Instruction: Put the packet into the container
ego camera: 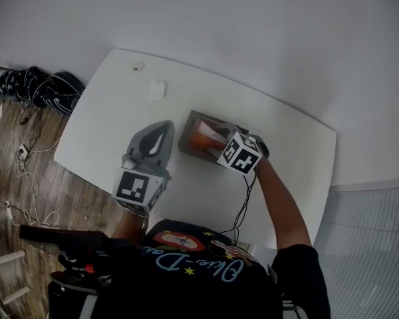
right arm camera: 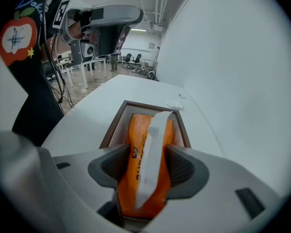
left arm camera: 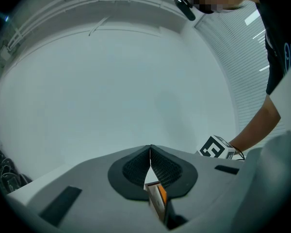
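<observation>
An orange packet [right arm camera: 134, 178] with a white strip along its top lies lengthwise in the brown open-topped container [right arm camera: 117, 123] on the white table [ego camera: 106, 125]. My right gripper [right arm camera: 148, 165] reaches into the container from its near end, and the packet sits between its wide-set pads. In the head view the packet [ego camera: 201, 137] shows orange inside the container [ego camera: 188, 146], with the right gripper [ego camera: 213, 138] over its right end. My left gripper [ego camera: 163, 127] hovers just left of the container, shut and empty, its pads [left arm camera: 136, 166] meeting at the tip.
A crumpled white scrap [ego camera: 158, 90] lies on the table beyond the container. A small round mark [ego camera: 138, 66] sits near the far edge. Cables and dark gear [ego camera: 33, 88] clutter the wooden floor at left. The pale wall runs behind the table.
</observation>
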Demonstrator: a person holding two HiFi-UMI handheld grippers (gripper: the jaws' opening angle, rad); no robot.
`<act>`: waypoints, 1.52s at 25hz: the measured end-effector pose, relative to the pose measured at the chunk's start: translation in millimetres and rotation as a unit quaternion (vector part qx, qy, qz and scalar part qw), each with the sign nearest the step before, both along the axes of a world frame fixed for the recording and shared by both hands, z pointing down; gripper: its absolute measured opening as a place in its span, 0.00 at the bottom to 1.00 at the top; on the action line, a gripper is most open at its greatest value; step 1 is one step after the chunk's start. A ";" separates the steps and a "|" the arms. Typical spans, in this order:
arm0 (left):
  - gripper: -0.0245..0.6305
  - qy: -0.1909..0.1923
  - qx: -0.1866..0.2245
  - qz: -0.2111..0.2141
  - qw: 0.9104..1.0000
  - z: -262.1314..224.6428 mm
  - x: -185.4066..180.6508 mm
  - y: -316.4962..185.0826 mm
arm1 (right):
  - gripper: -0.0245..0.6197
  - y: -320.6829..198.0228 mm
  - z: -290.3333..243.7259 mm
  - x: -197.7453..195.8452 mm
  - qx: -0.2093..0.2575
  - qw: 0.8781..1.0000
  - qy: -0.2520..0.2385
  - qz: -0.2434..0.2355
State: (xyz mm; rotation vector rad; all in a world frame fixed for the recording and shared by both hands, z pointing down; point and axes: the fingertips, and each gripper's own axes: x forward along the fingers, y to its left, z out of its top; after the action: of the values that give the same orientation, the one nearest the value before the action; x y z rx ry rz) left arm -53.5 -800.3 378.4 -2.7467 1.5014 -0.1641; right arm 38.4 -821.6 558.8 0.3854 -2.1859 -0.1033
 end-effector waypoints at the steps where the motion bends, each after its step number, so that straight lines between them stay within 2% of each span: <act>1: 0.05 -0.002 -0.002 0.000 1.000 0.6 0.0 0.4 | 0.40 -0.2 -0.1 0.1 -0.002 1.000 0.000 0.002; 5: 0.05 0.006 0.006 0.003 1.000 -3.1 1.9 0.7 | 0.42 -1.3 -0.5 0.2 -0.001 1.000 -0.002 0.006; 8: 0.05 -0.004 -0.004 0.002 1.000 0.8 -0.9 2.6 | 0.44 -2.4 -1.0 -0.2 0.003 1.000 -0.010 0.010; 11: 0.05 0.006 0.007 -0.002 1.000 -3.1 -4.7 1.5 | 0.46 -2.3 -6.5 -0.3 0.005 1.000 -0.027 0.015; 15: 0.05 0.007 0.006 -0.005 1.000 -2.7 -7.4 1.5 | 0.46 -2.4 -15.8 1.6 0.020 0.999 -0.032 0.015; 17: 0.05 0.006 0.005 -0.002 1.000 -1.8 -5.1 2.7 | 0.46 -3.6 -24.3 4.9 0.031 0.998 -0.051 0.030; 21: 0.05 0.008 0.007 0.007 1.000 -4.8 1.8 6.1 | 0.46 -1.1 -54.1 13.2 0.037 0.988 -0.121 0.088; 24: 0.05 0.006 0.010 0.015 1.000 -7.4 8.4 8.8 | 0.41 2.0 -75.4 23.9 0.050 0.975 -0.170 0.136; 26: 0.05 0.007 0.011 0.022 1.000 -9.7 13.6 11.6 | 0.24 4.6 -91.4 32.9 0.070 0.960 -0.207 0.174; 30: 0.05 0.005 0.010 0.035 0.999 -12.7 23.5 17.2 | 0.18 17.5 -119.3 47.4 0.090 0.927 -0.275 0.238; 32: 0.05 0.005 0.011 0.041 0.999 -16.8 29.1 20.9 | 0.12 25.5 -133.8 55.3 0.106 0.911 -0.297 0.265; 38: 0.05 0.006 0.020 0.061 0.998 -26.8 45.0 28.6 | 0.08 50.0 -176.0 75.5 0.136 0.869 -0.364 0.307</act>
State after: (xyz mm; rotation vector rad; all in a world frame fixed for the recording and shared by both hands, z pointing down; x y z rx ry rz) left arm -8.5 -771.7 351.6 -2.8012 1.3193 -0.1146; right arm 113.9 -771.5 382.9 1.4610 -2.6517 0.1115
